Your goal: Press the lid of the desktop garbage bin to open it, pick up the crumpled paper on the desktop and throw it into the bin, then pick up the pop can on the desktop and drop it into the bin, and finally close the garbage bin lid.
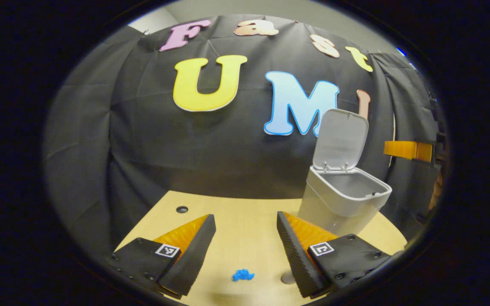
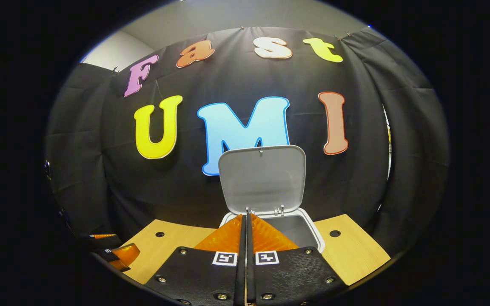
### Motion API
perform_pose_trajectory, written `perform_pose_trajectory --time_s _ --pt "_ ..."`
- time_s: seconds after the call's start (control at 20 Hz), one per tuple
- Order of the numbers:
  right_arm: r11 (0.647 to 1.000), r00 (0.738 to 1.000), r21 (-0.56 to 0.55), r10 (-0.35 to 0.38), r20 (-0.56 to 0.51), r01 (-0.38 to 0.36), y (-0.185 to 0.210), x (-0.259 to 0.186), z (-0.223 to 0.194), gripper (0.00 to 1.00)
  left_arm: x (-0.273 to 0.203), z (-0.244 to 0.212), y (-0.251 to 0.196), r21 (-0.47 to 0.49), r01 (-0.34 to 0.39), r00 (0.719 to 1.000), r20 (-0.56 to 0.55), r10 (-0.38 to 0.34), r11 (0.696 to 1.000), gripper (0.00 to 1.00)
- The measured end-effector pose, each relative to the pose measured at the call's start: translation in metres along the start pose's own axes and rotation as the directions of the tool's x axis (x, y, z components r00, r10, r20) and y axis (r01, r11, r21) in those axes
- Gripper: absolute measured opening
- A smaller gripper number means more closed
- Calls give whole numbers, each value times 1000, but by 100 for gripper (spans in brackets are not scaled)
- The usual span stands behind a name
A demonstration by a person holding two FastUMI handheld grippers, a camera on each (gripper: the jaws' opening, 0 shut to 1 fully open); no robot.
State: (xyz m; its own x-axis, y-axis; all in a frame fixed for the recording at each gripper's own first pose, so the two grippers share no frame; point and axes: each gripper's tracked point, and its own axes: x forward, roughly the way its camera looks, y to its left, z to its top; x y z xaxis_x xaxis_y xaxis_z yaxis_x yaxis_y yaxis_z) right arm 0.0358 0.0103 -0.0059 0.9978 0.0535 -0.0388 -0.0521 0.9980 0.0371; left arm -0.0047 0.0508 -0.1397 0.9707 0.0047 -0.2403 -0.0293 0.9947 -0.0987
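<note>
2 grippers near bin (image 1: pixel 343 199), lid (image 2: pixel 263 178) raised: right gripper (image 2: pixel 246 221) closed, empty, just before bin's mouth; left gripper (image 1: pixel 245 238) spread wide, left of bin, above blue scrap (image 1: pixel 243 275).

Bin (image 1: pixel 338 199) lid (image 1: pixel 339 140) up — left gripper (image 1: pixel 245 233) jaws apart

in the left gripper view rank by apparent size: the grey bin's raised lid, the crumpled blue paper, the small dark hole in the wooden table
1. Grey plastic bin's raised lid, clearly largest.
2. Crumpled blue paper scrap, though it lies nearest the camera.
3. Small dark round hole in the wooden table, a little smaller than the paper; it lies farther away, so that ranking is unsure.
</note>
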Motion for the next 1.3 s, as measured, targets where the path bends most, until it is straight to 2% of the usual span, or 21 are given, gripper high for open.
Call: perform_pose_trajectory --time_s 0.65,1.1,1.3 --pt "999 994 -46 -26 -107 21 -3 -15 -37 1 9 -120 16 -7 -5 981 -194 4 1000 96" --pt "995 987 -72 -75 -140 65 -19 -24 -48 1 44 -202 16 14 30 941 -337 -23 999 94" --pt "992 983 -72 -112 -145 102 -32 -29 -47 1 55 -235 16 -8 19 916 -400 -21 1000 95"
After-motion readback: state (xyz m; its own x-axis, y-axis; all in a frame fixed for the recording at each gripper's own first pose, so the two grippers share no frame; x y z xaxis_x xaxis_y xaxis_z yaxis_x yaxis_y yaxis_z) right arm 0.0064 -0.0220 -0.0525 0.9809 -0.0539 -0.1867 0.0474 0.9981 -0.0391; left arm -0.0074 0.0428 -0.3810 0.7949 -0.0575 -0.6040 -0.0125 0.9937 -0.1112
